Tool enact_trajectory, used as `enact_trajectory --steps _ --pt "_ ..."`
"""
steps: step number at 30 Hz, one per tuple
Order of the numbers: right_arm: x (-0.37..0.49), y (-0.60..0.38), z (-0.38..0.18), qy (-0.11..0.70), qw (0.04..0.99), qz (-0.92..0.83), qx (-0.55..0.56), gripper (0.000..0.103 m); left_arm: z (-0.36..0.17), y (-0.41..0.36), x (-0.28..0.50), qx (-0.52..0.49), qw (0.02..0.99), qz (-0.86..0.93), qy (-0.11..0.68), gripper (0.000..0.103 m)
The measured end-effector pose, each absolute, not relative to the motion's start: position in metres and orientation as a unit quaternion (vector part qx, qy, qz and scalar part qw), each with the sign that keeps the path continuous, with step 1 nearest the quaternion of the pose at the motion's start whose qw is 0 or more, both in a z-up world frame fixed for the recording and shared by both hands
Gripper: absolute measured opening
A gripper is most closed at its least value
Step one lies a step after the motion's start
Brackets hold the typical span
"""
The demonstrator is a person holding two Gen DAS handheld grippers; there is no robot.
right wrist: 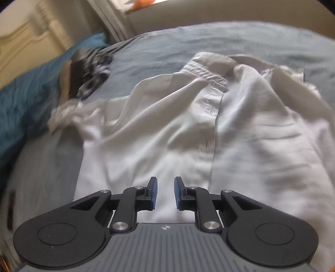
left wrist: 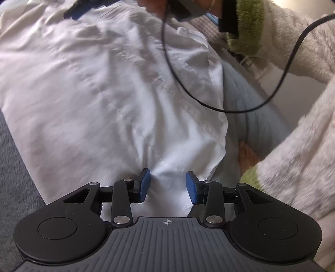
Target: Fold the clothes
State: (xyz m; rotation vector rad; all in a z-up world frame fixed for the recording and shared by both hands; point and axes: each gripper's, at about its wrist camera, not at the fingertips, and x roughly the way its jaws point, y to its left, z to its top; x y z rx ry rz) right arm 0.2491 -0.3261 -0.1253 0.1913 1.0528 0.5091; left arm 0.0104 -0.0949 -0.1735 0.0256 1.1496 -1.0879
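Note:
A white button-up shirt [left wrist: 104, 94] lies spread on a grey-blue bed cover [left wrist: 251, 117]. My left gripper [left wrist: 168, 184] hovers low at its hem corner, jaws moderately apart, with a raised fold of shirt between the blue pads [left wrist: 144, 186]; the pads do not visibly press it. In the right wrist view the shirt [right wrist: 240, 136] shows collar [right wrist: 207, 73] and button placket. My right gripper [right wrist: 165, 193] stands over the shirt's lower front with a narrow gap and flat cloth beneath. Part of the right gripper's body [left wrist: 188, 8] shows at the left view's top edge.
A person's fluffy white sleeves with green cuffs [left wrist: 293, 171] flank the right side, and a black cable [left wrist: 209, 104] loops over the shirt. A teal blanket [right wrist: 25, 100] and a dark patterned garment [right wrist: 90, 69] lie at the bed's far left. A cream wall stands behind.

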Motion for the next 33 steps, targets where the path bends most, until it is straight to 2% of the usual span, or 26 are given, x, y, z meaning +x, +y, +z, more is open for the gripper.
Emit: enact_trajectory --steps 8,15,21,23,28,33 --pt "0.334 -0.324 -0.151 0.530 0.805 0.183 0.194 0.019 -0.179 -0.087 0.017 -0.033 0.695 -0.492 0.524 0.037" --pt "0.379 -0.355 -0.162 0.520 0.806 0.090 0.267 0.018 -0.187 -0.079 0.025 -0.065 0.682 -0.506 0.524 0.037" --pt "0.394 -0.347 -0.136 0.521 0.802 0.120 0.267 0.020 -0.191 -0.071 0.032 -0.097 0.669 -0.507 0.535 0.037" --pt "0.401 -0.334 -0.132 0.521 0.802 0.138 0.257 0.026 -0.191 -0.072 0.034 -0.099 0.665 -0.508 0.538 0.037" --pt "0.408 -0.297 -0.126 0.510 0.809 0.163 0.242 0.027 -0.181 -0.061 0.041 -0.105 0.679 -0.496 0.531 0.037" --pt "0.397 -0.229 -0.096 0.495 0.809 0.282 0.147 0.027 -0.160 -0.009 0.073 -0.154 0.738 -0.418 0.507 0.037"
